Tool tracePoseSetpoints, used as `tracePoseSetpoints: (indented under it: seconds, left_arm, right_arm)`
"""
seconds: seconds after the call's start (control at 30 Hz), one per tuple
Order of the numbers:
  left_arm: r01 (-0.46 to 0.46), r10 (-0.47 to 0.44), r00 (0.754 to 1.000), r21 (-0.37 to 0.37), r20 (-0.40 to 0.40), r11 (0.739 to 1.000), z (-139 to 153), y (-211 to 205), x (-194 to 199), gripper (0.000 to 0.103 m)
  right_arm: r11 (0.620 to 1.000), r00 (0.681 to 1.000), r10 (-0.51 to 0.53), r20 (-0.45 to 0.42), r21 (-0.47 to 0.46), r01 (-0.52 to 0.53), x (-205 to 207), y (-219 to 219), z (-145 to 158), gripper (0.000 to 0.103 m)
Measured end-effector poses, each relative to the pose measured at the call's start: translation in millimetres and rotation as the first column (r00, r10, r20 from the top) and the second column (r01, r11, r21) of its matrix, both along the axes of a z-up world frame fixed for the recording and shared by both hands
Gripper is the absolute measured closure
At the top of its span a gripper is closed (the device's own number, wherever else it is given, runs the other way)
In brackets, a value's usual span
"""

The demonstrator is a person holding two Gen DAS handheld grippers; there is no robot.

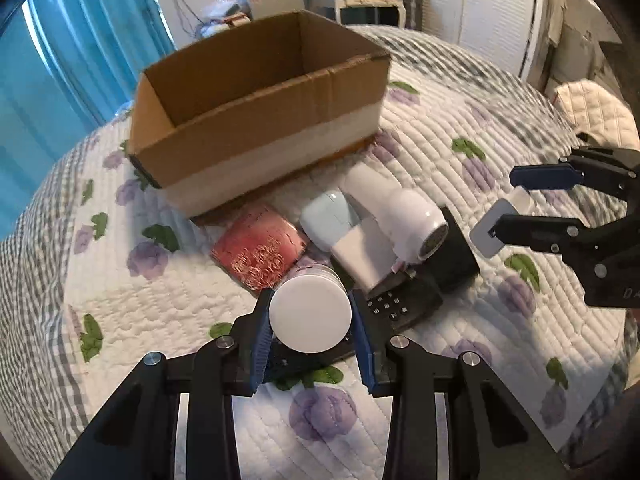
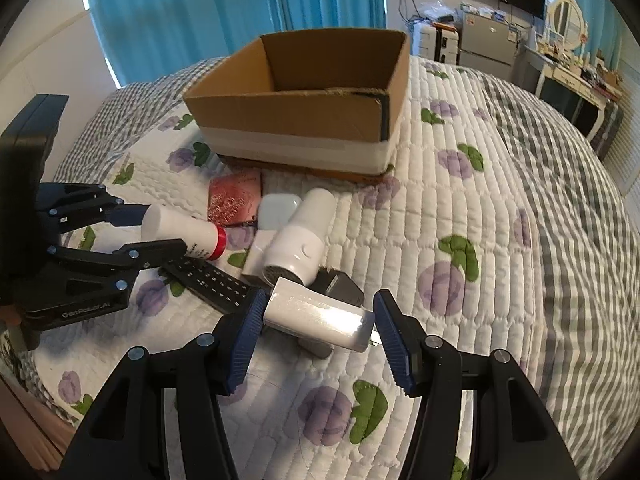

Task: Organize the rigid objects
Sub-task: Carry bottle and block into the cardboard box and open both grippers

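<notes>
My left gripper (image 1: pixel 311 316) is shut on a white bottle (image 1: pixel 310 312) with a red cap, held above the bed; it also shows in the right wrist view (image 2: pixel 180 232). My right gripper (image 2: pixel 318 320) is shut on a flat white charger block (image 2: pixel 320 318), lifted off the quilt; it shows in the left wrist view (image 1: pixel 494 224). An open cardboard box (image 1: pixel 260 120) stands beyond the pile, also in the right wrist view (image 2: pixel 304 120). A white hair dryer (image 1: pixel 396 216), a pale blue case (image 1: pixel 328 216), a red packet (image 1: pixel 258 248), a black remote (image 1: pixel 396 304) and a black adapter (image 1: pixel 456 252) lie in front of it.
Everything rests on a bed with a white floral quilt (image 2: pixel 460 220). Blue curtains (image 2: pixel 224 4) hang behind the box. A white dresser with clutter (image 2: pixel 568 68) stands at the far right. The box interior shows nothing inside.
</notes>
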State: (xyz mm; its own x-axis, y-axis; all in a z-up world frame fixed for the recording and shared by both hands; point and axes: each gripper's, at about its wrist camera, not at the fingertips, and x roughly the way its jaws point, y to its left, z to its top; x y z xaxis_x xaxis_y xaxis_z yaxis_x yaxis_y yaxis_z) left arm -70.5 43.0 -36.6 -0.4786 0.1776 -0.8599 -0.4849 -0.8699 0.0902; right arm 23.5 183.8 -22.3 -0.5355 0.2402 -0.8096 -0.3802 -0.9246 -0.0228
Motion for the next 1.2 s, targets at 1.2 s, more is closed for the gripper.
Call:
tracePoseSetpoints:
  seconds: [1.2]
  left_arm:
    - [-0.255,0.267,0.947,0.088,-0.179,0.963,51,-3,-193,0.063]
  right_arm:
    - [0.990,0.997,-0.041,-0.061,0.135,0.048,-222,123,72,0.047]
